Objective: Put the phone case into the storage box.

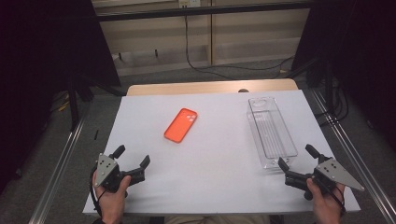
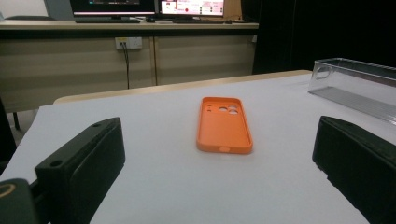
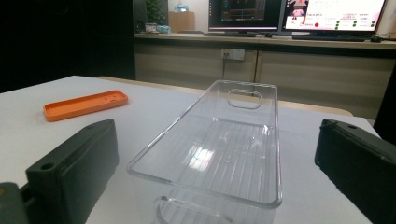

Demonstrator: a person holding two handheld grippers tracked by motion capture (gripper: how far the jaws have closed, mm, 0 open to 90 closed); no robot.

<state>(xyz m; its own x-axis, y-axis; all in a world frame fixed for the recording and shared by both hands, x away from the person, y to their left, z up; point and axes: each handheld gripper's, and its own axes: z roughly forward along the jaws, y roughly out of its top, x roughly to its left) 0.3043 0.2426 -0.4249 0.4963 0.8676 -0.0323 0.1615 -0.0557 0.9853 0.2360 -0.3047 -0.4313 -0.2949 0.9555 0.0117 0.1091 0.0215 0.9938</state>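
On the white table (image 1: pixel 210 186), orange phone case (image 1: pixel 180 125), clear bin (image 3: pixel 219 154) handle cutout seen close, both tongs spread wide, holding nothing

Clear bin's (image 3: pixel 219 154) near end cut off at right gripper view's bottom edge, monitor screens (image 3: pixel 299 14) blurred

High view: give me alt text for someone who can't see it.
An orange phone case lies mid-table, a clear bin to its right. Both open grippers, left and right, rest at the table's near edge, holding nothing.

Orange phone case (image 2: pixel 224 125) lies between wide-apart jaws
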